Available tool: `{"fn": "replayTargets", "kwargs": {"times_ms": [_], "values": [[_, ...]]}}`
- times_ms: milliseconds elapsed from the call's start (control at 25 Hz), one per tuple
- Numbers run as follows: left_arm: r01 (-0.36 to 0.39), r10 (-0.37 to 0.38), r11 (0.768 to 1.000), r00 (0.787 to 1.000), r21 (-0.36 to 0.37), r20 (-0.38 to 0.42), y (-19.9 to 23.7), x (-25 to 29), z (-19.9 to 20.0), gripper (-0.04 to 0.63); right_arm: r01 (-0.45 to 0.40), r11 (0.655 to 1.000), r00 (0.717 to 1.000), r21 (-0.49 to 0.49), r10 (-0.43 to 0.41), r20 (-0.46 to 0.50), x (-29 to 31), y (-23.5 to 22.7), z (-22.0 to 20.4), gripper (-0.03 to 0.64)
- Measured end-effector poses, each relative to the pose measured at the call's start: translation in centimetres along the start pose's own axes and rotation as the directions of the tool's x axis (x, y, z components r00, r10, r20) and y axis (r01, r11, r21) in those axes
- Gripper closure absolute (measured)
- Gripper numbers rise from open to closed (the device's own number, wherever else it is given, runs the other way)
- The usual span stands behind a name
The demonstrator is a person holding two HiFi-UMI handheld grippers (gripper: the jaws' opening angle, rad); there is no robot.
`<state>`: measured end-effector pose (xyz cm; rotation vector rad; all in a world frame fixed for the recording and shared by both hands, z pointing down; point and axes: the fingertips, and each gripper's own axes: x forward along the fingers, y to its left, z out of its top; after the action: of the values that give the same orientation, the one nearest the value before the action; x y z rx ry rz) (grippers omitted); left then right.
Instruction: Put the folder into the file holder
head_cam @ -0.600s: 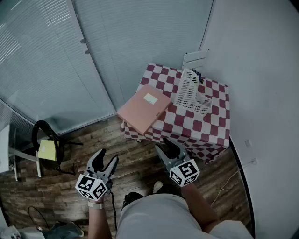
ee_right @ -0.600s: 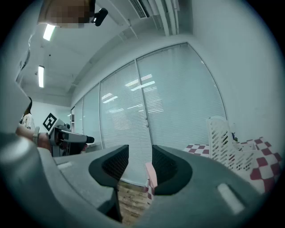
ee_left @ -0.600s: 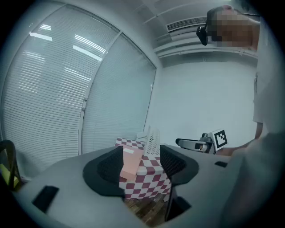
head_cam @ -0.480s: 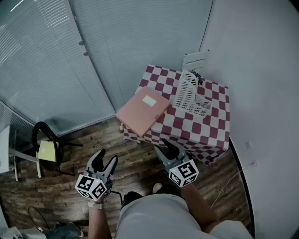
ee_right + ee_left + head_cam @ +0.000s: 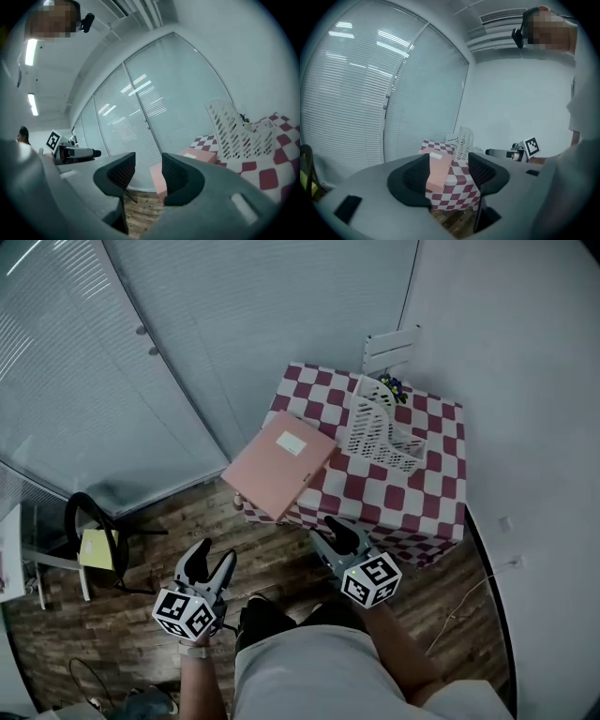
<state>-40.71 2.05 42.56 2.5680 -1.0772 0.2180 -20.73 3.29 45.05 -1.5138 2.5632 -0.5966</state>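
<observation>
A pink folder [image 5: 281,463] lies flat on the near left corner of the red-and-white checked table [image 5: 412,507], overhanging its edge. The white perforated file holder [image 5: 380,427] stands upright behind it on the table. Both grippers hang over the wooden floor, short of the table. My left gripper [image 5: 211,557] is open and empty; between its jaws the left gripper view shows the folder [image 5: 438,169] and the holder [image 5: 464,139] far off. My right gripper [image 5: 337,527], closer to the table's front edge, holds nothing and its jaws stand slightly apart. Its own view shows the folder [image 5: 200,154] and holder [image 5: 234,131] ahead.
Glass walls with blinds run along the left and back. A white wall closes the right side. A black chair [image 5: 89,521] with a yellow item stands on the floor at the left. A white rack [image 5: 392,345] stands behind the table, and a cable [image 5: 469,592] lies by the wall.
The head view has shifted a little, so the table and folder sit slightly lower and nearer. Both grippers keep their places and their jaw gaps.
</observation>
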Motion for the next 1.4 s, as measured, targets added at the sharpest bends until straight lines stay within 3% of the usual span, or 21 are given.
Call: {"fn": "replayTargets", "kwargs": {"times_ms": [320,560,800,1040,1160,1400], "values": [[0.116,-0.116,0.993,0.991,-0.007,-0.072,5.4,6.2,-0.1,0.357,0.100,0.989,0.995,0.110,-0.097,-0.032,4.9,-3.7,-2.2,0.434],[0.256,-0.252,0.967,0.947,-0.004,-0.201,11.6,11.5,1.3,0.357,0.260,0.935,0.965,0.240,-0.248,-0.080,10.1,-6.4,-3.7,0.422],[0.395,-0.386,0.918,0.872,-0.034,-0.301,16.2,15.1,0.9,0.357,0.385,0.832,0.920,0.399,-0.382,-0.090,13.2,-7.8,-6.2,0.398],[0.480,-0.463,0.876,0.805,-0.050,-0.372,17.9,17.5,-0.1,0.357,0.438,0.722,0.890,0.536,-0.434,-0.143,14.3,-8.2,-10.9,0.364],[0.510,-0.485,0.858,0.773,-0.054,-0.410,17.9,18.0,-0.8,0.357,0.449,0.651,0.875,0.613,-0.458,-0.155,14.0,-8.7,-13.2,0.353],[0.522,-0.486,0.851,0.739,-0.058,-0.467,18.0,18.1,-2.3,0.357,0.355,0.533,0.909,0.768,-0.388,-0.152,14.6,-9.3,-17.1,0.327]]}}
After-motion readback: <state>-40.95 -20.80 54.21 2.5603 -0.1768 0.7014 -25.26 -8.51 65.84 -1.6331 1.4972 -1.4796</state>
